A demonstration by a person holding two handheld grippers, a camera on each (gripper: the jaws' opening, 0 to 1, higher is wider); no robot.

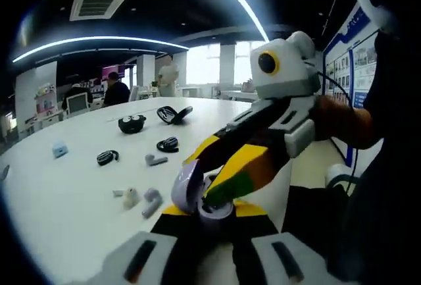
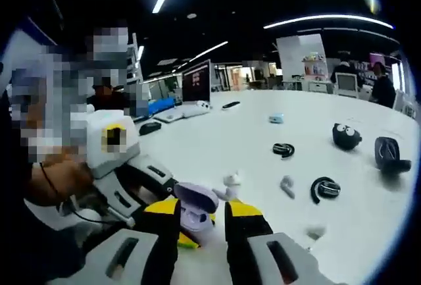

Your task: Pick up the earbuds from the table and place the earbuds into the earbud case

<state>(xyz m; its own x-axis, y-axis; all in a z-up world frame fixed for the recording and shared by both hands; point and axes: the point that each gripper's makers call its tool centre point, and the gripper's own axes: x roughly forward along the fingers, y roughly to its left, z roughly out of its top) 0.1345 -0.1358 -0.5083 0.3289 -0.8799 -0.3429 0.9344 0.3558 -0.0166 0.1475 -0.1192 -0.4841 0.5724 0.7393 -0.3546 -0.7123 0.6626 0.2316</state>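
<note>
Lilac earbud case (image 1: 197,196), lid up, pinched in left gripper (image 1: 210,216) jaws; right gripper (image 2: 200,222) jaws spread.

Left gripper (image 1: 209,216) low over table edge, jaws closed on lavender earbud case (image 1: 197,196). Right gripper (image 1: 214,189) enters from right, angled down, tips at case; jaw state unclear. Person's hand (image 2: 56,180) grips left gripper body.
</note>
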